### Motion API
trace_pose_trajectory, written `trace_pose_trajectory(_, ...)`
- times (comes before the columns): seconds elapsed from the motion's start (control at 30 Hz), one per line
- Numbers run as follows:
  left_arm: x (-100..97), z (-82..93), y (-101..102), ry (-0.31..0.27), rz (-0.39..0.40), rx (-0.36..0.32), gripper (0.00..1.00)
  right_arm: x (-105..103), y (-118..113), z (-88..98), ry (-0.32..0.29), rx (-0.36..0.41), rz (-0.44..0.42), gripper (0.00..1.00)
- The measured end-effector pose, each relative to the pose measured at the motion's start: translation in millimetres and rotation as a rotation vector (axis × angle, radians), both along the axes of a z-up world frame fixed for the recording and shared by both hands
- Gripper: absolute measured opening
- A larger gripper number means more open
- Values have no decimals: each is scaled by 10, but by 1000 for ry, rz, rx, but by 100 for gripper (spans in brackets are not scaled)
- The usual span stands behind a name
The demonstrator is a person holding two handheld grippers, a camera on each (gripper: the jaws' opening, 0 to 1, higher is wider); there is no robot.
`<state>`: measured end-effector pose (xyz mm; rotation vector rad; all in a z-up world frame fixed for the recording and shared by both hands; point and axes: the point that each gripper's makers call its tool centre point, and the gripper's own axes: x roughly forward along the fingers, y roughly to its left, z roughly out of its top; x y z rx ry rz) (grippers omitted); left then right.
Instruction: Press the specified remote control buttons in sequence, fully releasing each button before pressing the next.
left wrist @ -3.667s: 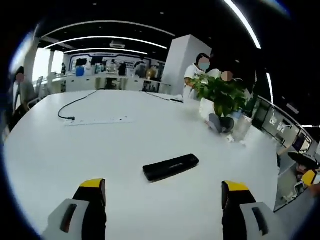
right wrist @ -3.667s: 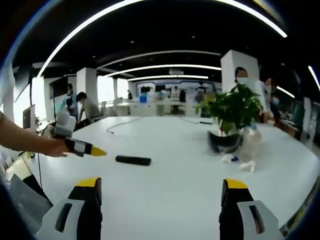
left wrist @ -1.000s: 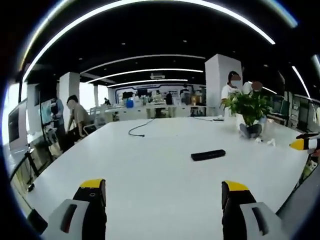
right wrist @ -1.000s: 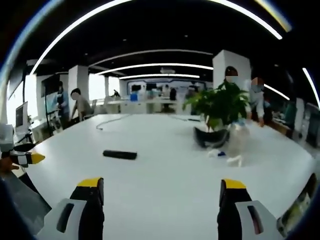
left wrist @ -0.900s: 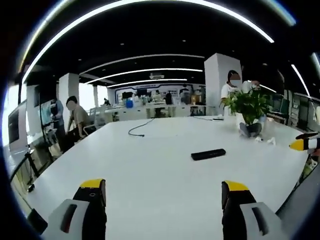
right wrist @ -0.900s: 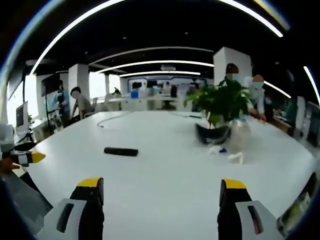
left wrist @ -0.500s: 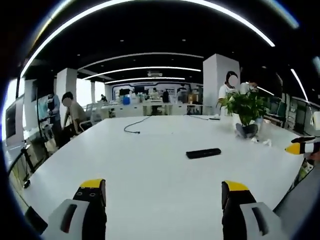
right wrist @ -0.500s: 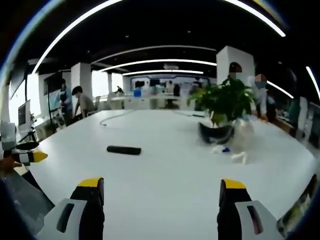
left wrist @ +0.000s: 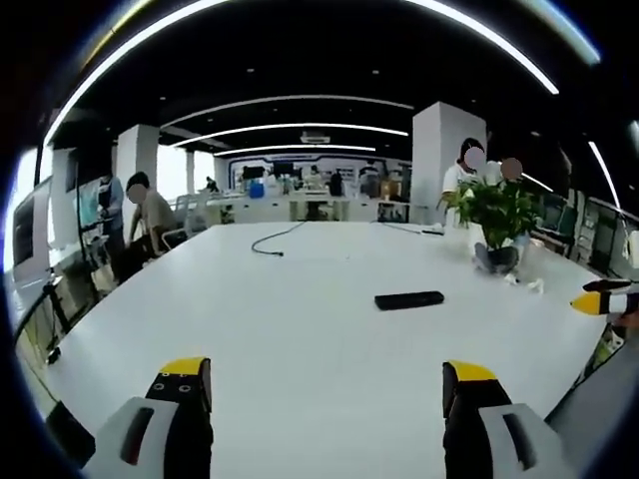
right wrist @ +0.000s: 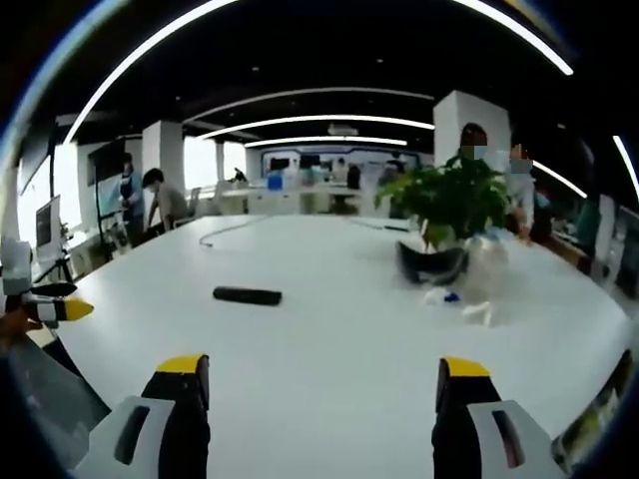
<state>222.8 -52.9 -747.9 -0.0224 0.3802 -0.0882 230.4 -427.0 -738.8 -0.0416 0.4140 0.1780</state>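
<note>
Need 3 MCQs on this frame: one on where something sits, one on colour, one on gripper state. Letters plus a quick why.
1. Where does the remote lie?
A. flat on the white table
B. in the plant pot
C. between the left gripper's jaws

2. What colour are the gripper jaw tips?
A. red
B. yellow
C. blue

3. How do the jaws of the two grippers stand?
A. both shut on the remote
B. left shut, right open
C. both open, nothing between them

Answers:
1 A: the remote lies flat on the table, apart from the plant.
2 B: the tips of the left gripper and the right gripper are yellow.
3 C: in each view the jaws stand wide apart over bare table.
</note>
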Motion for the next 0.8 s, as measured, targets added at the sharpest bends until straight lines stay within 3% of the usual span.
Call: trace_pose_trajectory(0.8, -22, -47, -33, 36, -12, 15, 100, -3, -20, 26, -16, 12, -12, 93)
